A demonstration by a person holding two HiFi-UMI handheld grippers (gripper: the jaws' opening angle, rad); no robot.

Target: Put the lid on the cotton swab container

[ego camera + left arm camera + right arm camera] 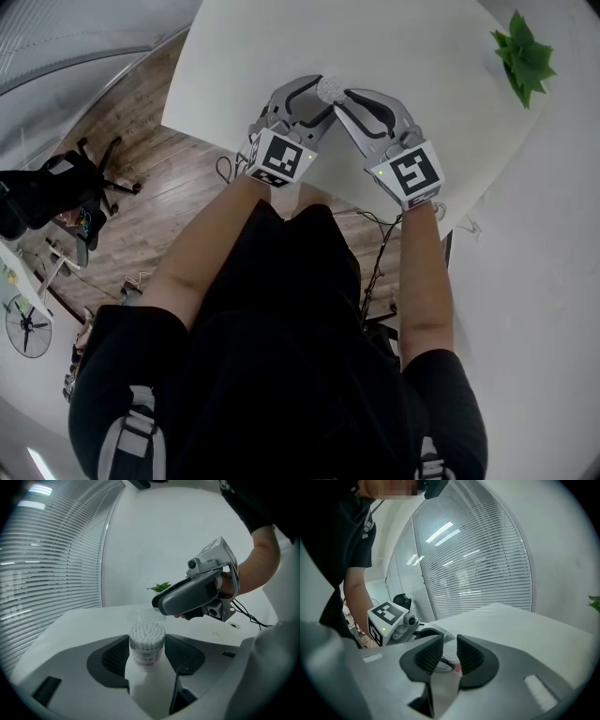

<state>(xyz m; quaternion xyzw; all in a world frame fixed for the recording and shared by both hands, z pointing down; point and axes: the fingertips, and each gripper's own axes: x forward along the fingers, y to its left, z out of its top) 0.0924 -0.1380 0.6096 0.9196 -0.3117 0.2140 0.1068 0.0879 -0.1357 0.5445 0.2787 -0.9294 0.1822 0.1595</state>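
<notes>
Left tongs (309,94) grip an upright swab tub (146,646), open-topped and packed with white swabs, low in the middle of the left gripper view. Right tongs (345,101) are closed narrowly on a clear lid (145,615), held just above the tub. White counter (403,56) below; plant (523,56) at upper right.
</notes>
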